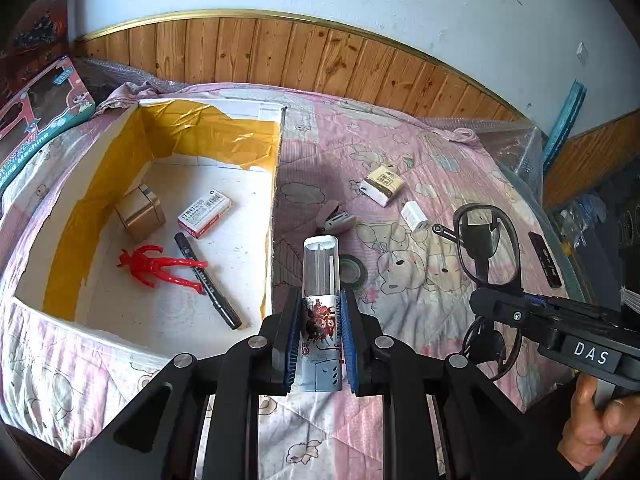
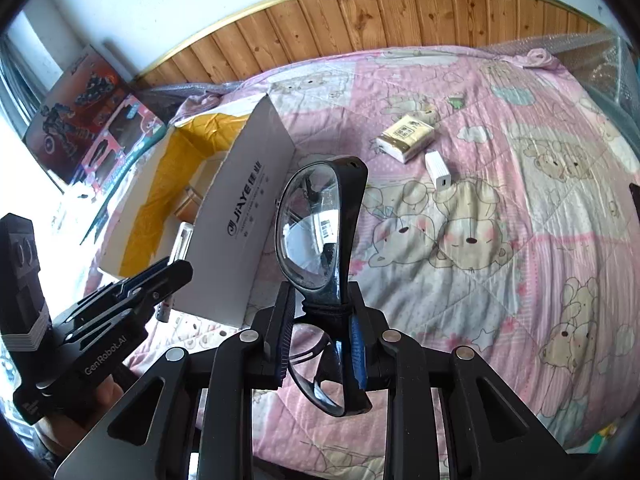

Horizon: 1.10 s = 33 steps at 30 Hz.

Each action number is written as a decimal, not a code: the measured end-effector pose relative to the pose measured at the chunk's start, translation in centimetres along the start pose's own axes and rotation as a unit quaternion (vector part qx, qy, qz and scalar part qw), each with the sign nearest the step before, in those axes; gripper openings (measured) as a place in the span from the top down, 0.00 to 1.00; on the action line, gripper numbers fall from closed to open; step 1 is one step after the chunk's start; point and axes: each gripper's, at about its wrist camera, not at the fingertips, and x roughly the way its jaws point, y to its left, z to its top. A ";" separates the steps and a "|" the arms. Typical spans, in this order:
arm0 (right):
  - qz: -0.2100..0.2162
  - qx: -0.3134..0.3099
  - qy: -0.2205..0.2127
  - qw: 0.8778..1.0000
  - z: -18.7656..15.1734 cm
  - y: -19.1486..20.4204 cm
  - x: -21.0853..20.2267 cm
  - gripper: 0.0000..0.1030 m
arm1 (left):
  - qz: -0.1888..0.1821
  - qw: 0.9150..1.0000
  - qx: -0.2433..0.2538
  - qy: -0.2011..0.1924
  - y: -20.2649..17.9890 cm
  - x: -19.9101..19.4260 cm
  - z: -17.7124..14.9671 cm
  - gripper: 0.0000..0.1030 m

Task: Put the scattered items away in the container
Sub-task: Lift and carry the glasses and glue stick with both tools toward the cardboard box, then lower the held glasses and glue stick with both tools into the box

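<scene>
My left gripper (image 1: pixel 321 300) is shut on a bottle (image 1: pixel 321 264) with a clear cap and a printed label, held just right of the white cardboard box (image 1: pixel 276 184). In that box lie a red figure (image 1: pixel 160 266), a black marker (image 1: pixel 206 280), a red-and-white packet (image 1: pixel 205 213) and a brown cube (image 1: pixel 140 212). My right gripper (image 2: pixel 321 292) is shut on black-framed glasses (image 2: pixel 312 224), raised above the pink quilt and right of the box wall (image 2: pixel 244 216). In the left wrist view, the right gripper (image 1: pixel 480 300) and the glasses (image 1: pixel 488 240) show at the right.
Loose on the quilt are a stapler (image 1: pixel 334 220), a tape roll (image 1: pixel 352 270), a tissue pack (image 2: pixel 406 136), a white charger (image 2: pixel 438 170) and a black stick-shaped device (image 1: pixel 544 258). Toy boxes (image 1: pixel 36 120) lean at the far left. A wood-panelled wall runs behind.
</scene>
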 end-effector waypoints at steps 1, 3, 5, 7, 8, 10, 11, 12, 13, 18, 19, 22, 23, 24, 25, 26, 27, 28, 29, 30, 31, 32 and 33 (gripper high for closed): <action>0.001 -0.003 -0.001 1.000 0.1 0.4 -0.1 0.75 | 0.003 1.000 -0.001 -0.003 0.2 -0.2 0.1 0.81; 0.003 -0.008 -0.004 1.000 0.2 1.1 -0.3 0.75 | 0.010 1.000 -0.001 -0.009 0.5 -0.8 0.3 0.81; 0.006 -0.012 -0.005 1.000 0.3 1.8 -0.4 0.75 | 0.013 1.000 -0.006 -0.013 0.9 -1.3 0.4 0.81; 0.008 -0.017 -0.006 1.000 0.4 2.5 -0.5 0.75 | 0.015 1.000 -0.009 -0.018 1.4 -1.7 0.4 0.81; 0.009 -0.019 -0.006 1.000 0.4 2.8 -0.5 0.75 | 0.017 1.000 -0.011 -0.019 1.7 -1.9 0.4 0.81; 0.011 -0.023 -0.008 1.000 0.5 3.5 -0.6 0.75 | 0.019 0.999 -0.014 -0.022 2.2 -2.3 0.4 0.81; 0.013 -0.025 -0.008 1.000 0.6 3.8 -0.6 0.75 | 0.020 0.999 -0.016 -0.024 2.4 -2.5 0.4 0.81; 0.014 -0.028 -0.009 0.999 0.7 4.2 -0.7 0.75 | 0.020 0.999 -0.018 -0.025 2.6 -2.7 0.5 0.81; 0.015 -0.030 -0.010 0.999 0.7 4.5 -0.8 0.75 | 0.020 0.999 -0.020 -0.026 2.8 -2.9 0.5 0.81; 0.020 -0.042 -0.014 0.999 1.1 6.0 -1.1 0.75 | 0.026 0.999 -0.027 -0.037 3.8 -4.0 0.6 0.81; 0.020 -0.045 -0.015 0.999 1.1 6.3 -1.2 0.75 | 0.025 0.998 -0.029 -0.039 4.0 -4.2 0.7 0.81; 0.021 -0.053 -0.016 0.998 1.4 7.3 -1.2 0.75 | 0.026 0.998 -0.034 -0.045 4.6 -4.7 0.8 0.81; 0.022 -0.056 -0.016 0.998 1.5 7.7 -1.3 0.75 | 0.027 0.998 -0.036 -0.047 4.8 -4.9 0.9 0.81; 0.022 -0.060 -0.017 0.998 1.6 8.0 -1.3 0.75 | 0.028 0.998 -0.038 -0.049 5.0 -5.1 0.9 0.81; 0.023 -0.063 -0.018 0.998 1.7 8.4 -1.3 0.75 | 0.027 0.998 -0.040 -0.051 5.2 -5.3 1.0 0.81; 0.023 -0.067 -0.018 0.997 1.8 8.8 -1.3 0.75 | 0.027 0.997 -0.042 -0.052 5.5 -5.4 1.0 0.81; 0.024 -0.070 -0.019 0.997 1.9 9.2 -1.3 0.75 | 0.029 0.997 -0.044 -0.054 5.7 -5.5 1.0 0.81; 0.025 -0.073 -0.019 0.997 2.0 9.5 -1.3 0.75 | 0.029 0.997 -0.046 -0.055 5.9 -5.7 1.0 0.81; 0.025 -0.076 -0.019 0.997 2.1 9.9 -1.3 0.75 | 0.029 0.997 -0.048 -0.056 6.1 -5.8 1.1 0.81; 0.026 -0.079 -0.020 0.996 2.2 10.3 -1.3 0.75 | 0.030 0.997 -0.049 -0.057 6.3 -5.9 1.1 0.81; 0.027 -0.083 -0.020 0.996 2.2 10.7 -1.2 0.75 | 0.031 0.997 -0.050 -0.059 6.6 -6.1 1.1 0.81; 0.028 -0.087 -0.020 0.996 2.3 11.1 -1.2 0.75 | 0.031 0.996 -0.053 -0.060 6.8 -6.2 1.2 0.81; 0.028 -0.090 -0.020 0.995 2.4 11.4 -1.1 0.75 | 0.032 0.996 -0.054 -0.061 7.0 -6.3 1.2 0.81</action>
